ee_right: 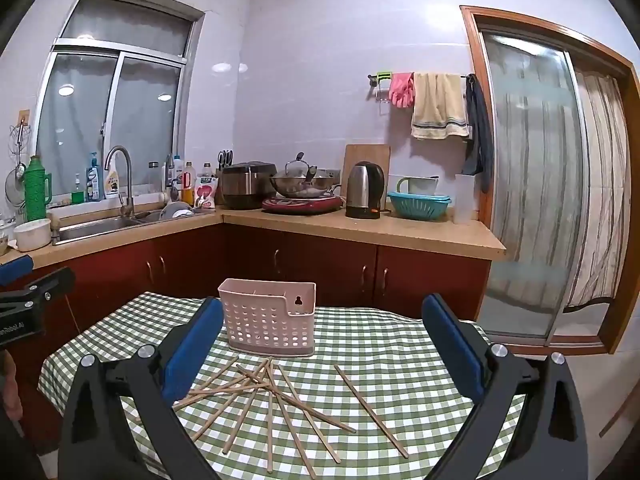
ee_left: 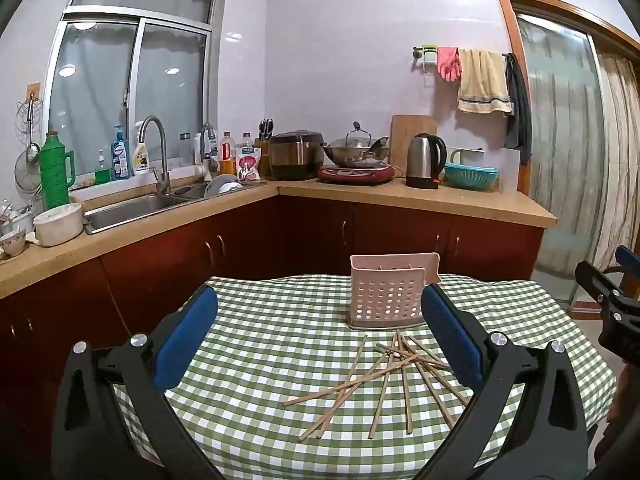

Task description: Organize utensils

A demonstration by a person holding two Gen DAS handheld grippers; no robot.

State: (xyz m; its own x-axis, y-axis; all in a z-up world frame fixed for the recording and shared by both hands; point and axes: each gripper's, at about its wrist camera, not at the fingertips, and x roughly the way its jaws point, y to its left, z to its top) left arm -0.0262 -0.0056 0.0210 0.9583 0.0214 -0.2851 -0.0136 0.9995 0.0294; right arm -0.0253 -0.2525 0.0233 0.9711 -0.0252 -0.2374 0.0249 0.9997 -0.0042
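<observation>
Now both hand-held grippers, left (ee_left: 320,312) and right (ee_right: 322,320), hover spread apart above chopsticks (ee_right: 280,396).

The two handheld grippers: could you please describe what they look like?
The left gripper and right gripper match: black plastic frames, silver round bolts at the joints, and blue textured pads lining the fingers. White lettering marks the left gripper's body in the right wrist view.

Left tool (ee_left: 318,332) jaws wide apart, right tool (ee_right: 322,342) likewise

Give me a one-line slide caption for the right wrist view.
Open right claw above scattered wooden chopsticks on a green checked tablecloth, pink perforated holder behind.
</observation>
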